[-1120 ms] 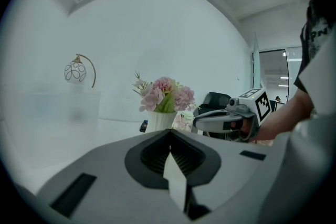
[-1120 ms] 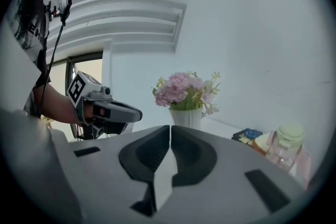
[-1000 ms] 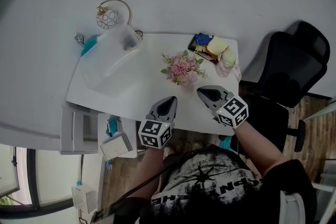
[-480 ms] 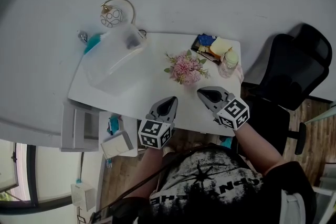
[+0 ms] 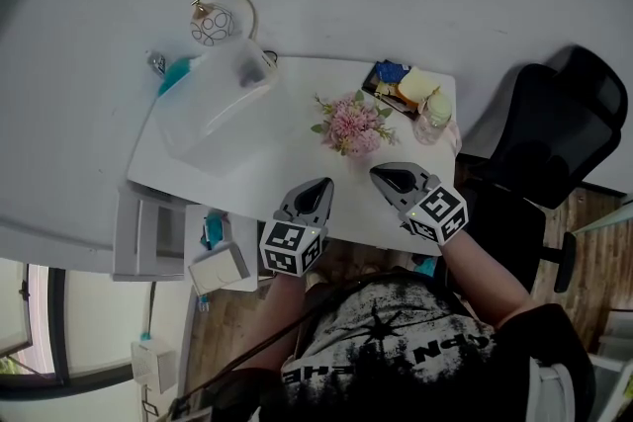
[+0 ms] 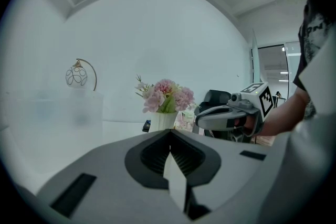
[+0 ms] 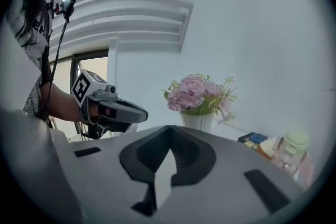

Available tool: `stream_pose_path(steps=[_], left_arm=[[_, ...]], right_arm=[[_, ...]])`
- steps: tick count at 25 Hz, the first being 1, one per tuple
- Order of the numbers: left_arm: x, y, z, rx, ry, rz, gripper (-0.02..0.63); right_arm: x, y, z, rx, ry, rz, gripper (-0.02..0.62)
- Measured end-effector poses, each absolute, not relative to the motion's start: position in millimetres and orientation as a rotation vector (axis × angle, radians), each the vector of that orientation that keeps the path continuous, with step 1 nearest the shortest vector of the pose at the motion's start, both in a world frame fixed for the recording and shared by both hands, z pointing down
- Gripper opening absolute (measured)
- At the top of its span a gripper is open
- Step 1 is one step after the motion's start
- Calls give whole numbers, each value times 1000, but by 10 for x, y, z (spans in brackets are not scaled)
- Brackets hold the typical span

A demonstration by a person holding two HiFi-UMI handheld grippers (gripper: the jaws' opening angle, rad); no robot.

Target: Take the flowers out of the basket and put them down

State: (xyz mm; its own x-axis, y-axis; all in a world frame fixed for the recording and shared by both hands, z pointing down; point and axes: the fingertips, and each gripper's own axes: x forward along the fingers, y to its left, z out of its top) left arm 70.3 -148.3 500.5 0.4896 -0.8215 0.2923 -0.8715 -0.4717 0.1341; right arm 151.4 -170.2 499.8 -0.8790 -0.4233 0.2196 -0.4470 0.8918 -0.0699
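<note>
We had the left hand-held gripper (image 5: 321, 185) and right hand-held gripper (image 5: 380, 174) both clenched, empty. The flowers (image 5: 351, 122) stood upright on the surface (image 5: 267, 148) ahead of both tips, untouched.

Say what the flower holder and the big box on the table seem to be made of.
The flower holder is white, matte and faintly ribbed. It is likely ceramic or plastic, but the look does not settle which. The big box has cloudy, half see-through walls, which suggests frosted plastic.
</note>
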Motion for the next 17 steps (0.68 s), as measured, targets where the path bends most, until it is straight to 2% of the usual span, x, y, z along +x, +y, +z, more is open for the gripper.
stream_pose_path(steps=[17], left_arm=[[799,-1598,4984,2484,-1439,255,14]], right_arm=[[1538,-1722,5109,661,-2829,166,15]])
